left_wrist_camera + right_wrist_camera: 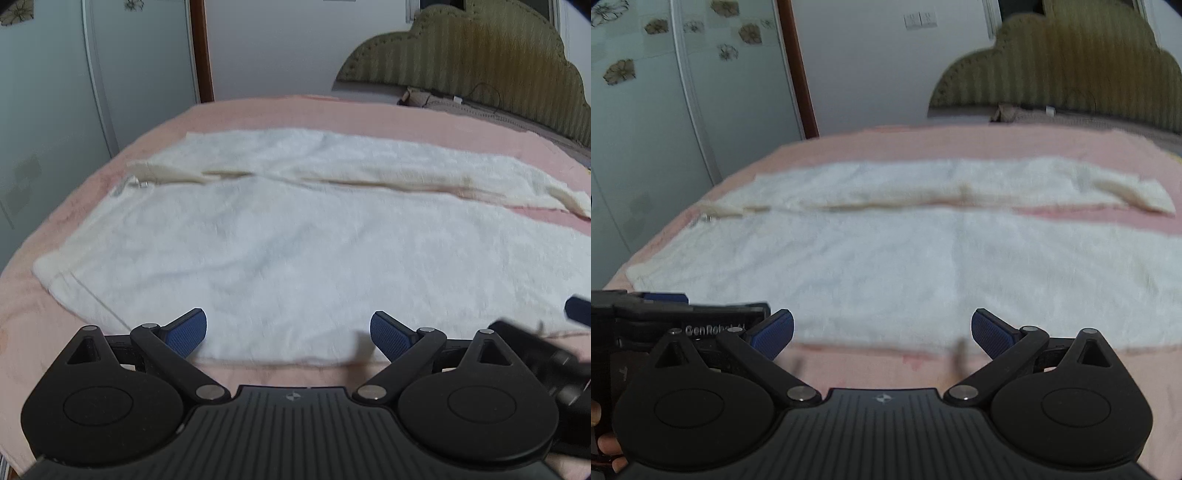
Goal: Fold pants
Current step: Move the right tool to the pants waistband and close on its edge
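White fluffy pants [295,236] lie spread flat across the pink bed cover [258,110], waistband at the left, legs running to the right. In the right wrist view the same pants [923,266] show the far leg's hem turned over at the right. My left gripper [288,334] hovers open over the near edge of the pants, nothing between its blue pads [186,332]. My right gripper [882,334] is open too, at the near edge of the near leg. Each gripper shows at the edge of the other's view.
An olive padded headboard [480,51] stands at the back right, with small items and a cable [458,99] at its foot. A pale wardrobe [55,110] and a brown door frame [201,51] stand left. A hand [605,446] shows at the lower left.
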The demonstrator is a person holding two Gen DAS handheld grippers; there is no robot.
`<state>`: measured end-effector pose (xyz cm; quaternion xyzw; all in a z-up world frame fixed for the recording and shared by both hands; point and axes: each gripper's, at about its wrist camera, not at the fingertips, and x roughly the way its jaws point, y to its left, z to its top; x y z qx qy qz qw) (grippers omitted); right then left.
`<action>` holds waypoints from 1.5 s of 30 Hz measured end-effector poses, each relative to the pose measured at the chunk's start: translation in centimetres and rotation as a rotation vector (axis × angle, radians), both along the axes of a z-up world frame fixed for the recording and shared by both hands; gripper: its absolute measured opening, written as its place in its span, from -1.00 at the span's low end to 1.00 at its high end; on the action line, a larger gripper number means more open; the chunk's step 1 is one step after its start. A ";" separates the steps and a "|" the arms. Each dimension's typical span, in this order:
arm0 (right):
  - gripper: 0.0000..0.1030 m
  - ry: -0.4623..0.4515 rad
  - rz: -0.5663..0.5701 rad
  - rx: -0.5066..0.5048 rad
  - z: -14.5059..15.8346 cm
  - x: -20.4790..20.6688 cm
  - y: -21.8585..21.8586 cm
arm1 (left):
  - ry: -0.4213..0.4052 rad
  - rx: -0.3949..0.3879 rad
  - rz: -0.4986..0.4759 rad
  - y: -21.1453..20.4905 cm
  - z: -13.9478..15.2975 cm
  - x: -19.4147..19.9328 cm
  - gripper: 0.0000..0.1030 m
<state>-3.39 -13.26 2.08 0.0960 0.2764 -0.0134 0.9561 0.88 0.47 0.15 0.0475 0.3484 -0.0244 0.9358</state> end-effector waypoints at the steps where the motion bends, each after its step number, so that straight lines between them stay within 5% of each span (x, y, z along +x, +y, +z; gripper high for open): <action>1: 1.00 -0.037 0.003 -0.007 0.7 0.3 -0.4 | -0.015 0.001 0.008 0.2 0.4 0.3 0.89; 5: 1.00 -0.126 0.086 -0.024 2.5 3.1 -1.7 | -0.050 0.017 0.075 1.1 1.5 2.8 0.89; 8: 1.00 -0.013 0.203 -0.008 2.1 7.3 -2.3 | -0.044 0.028 0.142 2.3 1.7 5.4 0.89; 16: 1.00 -0.080 0.215 -0.147 3.3 15.4 -2.3 | -0.005 0.073 0.235 4.7 -1.0 8.7 0.89; 21: 1.00 -0.117 0.218 -0.369 3.5 22.2 0.2 | -0.054 0.124 0.220 4.6 -2.8 8.2 1.00; 25: 1.00 -0.293 0.268 -0.551 3.3 26.1 2.3 | -0.096 0.139 0.216 4.3 -3.4 7.6 1.00; 27: 1.00 -0.165 0.319 -0.607 2.4 30.1 3.6 | -0.090 0.134 0.208 4.2 -3.5 7.8 1.00; 29: 1.00 -0.026 0.378 -0.540 1.0 34.3 3.7 | -0.082 0.116 0.205 4.4 -3.5 8.0 1.00; 35: 1.00 0.046 0.431 -0.189 -1.1 41.7 1.9 | -0.075 0.083 0.204 4.7 -3.7 8.1 1.00; 40: 1.00 0.054 0.556 -0.116 -2.1 45.8 2.6 | -0.075 0.077 0.205 4.8 -3.7 8.3 1.00; 43: 1.00 0.171 0.654 -0.143 -3.6 48.2 3.6 | -0.075 0.075 0.204 4.8 -3.7 8.3 1.00; 45: 1.00 0.133 0.697 -0.182 -4.0 48.2 3.6 | -0.075 0.073 0.204 4.9 -3.7 8.4 1.00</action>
